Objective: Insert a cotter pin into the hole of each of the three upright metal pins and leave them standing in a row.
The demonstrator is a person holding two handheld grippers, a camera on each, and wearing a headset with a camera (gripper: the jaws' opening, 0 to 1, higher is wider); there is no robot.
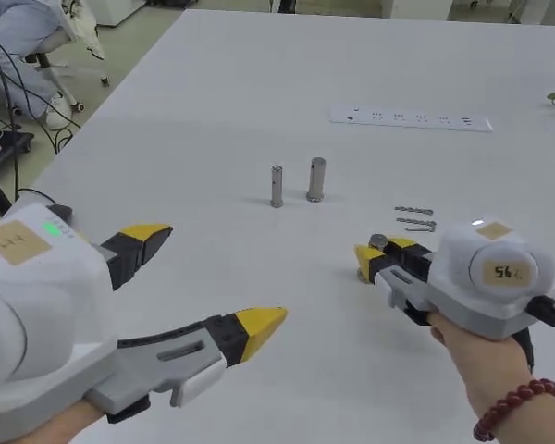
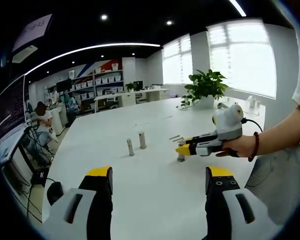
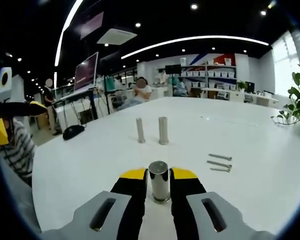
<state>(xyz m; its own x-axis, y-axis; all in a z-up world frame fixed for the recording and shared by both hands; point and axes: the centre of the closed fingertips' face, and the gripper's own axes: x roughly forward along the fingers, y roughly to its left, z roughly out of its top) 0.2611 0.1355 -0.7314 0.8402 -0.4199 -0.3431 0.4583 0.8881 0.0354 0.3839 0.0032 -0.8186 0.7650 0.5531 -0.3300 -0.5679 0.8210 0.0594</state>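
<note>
The right gripper [image 1: 381, 254] has its fingers [image 3: 132, 190] shut tight around one metal pin [image 3: 159, 179]. This pin stands straight up on the white bench [image 1: 259, 83], on the near right side. The two other metal pins [image 1: 296, 182] stand up side by side, farther away and a little to the left, well apart from the held one. So the three do not make a row yet. The three cotter pins [image 1: 414, 219] lie flat on the bench, just to the right of the held pin and a bit farther off. They are thin and lie close together. Their long way runs left to right across the bench, while the held pin points up. None of them is in a pin yet, as far as I can see. The holes in the metal pins are too small for me to make out. The left gripper [image 1: 202, 277] is on the near left, up above the bench. Its fingers [image 1: 254, 324] are spread wide apart, and they hold nothing and touch nothing. The right gripper is much nearer to the cotter pins, but it is busy holding. I think the left gripper, which is free, has to reach far across to the right to pick one up. A long white power strip [image 1: 410, 118] lies at the far right.
</note>
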